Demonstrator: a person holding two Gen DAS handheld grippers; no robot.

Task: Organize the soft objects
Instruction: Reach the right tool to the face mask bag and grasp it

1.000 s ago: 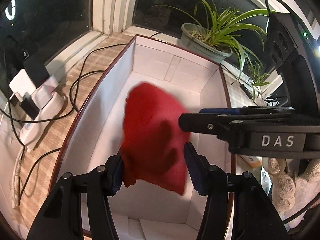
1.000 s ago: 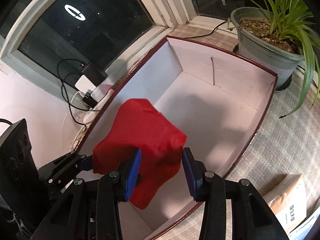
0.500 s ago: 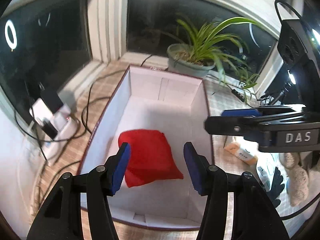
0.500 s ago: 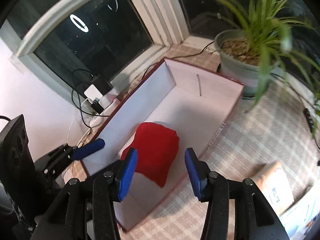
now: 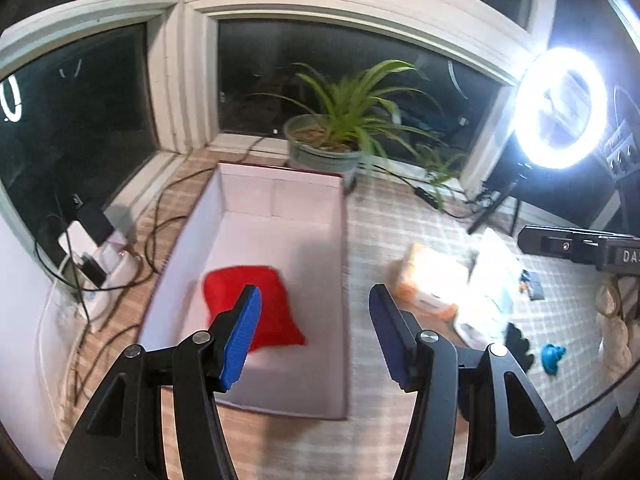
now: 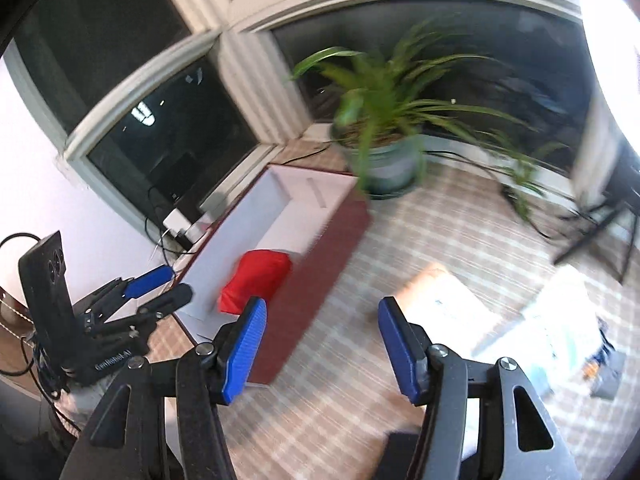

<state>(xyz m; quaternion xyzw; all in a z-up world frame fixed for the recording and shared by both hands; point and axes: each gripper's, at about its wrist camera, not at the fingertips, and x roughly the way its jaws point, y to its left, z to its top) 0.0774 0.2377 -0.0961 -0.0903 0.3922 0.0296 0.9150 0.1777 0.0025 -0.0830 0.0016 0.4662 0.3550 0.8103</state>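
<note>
A red soft cushion [image 5: 256,312] lies flat on the white floor of an open box [image 5: 280,200] with dark red outer walls; it also shows in the right wrist view [image 6: 258,280] inside the box [image 6: 332,236]. My left gripper [image 5: 314,336] is open and empty, raised above the box's near right part. My right gripper [image 6: 320,344] is open and empty, above the checked cloth to the right of the box. The left gripper [image 6: 156,284] shows open at the left of the right wrist view.
A potted spider plant [image 5: 340,132] stands behind the box. Cables and chargers [image 5: 92,256] lie left of it. Packets [image 5: 432,284], a beige plush [image 5: 616,328], a blue toy [image 5: 554,356] and a black soft item [image 5: 518,344] lie on the checked cloth at right. A ring light [image 5: 560,108] glares.
Both grippers let go of the red cushion, which dropped into the box. Both have since risen and pulled back, the right one swinging right over the cloth.
</note>
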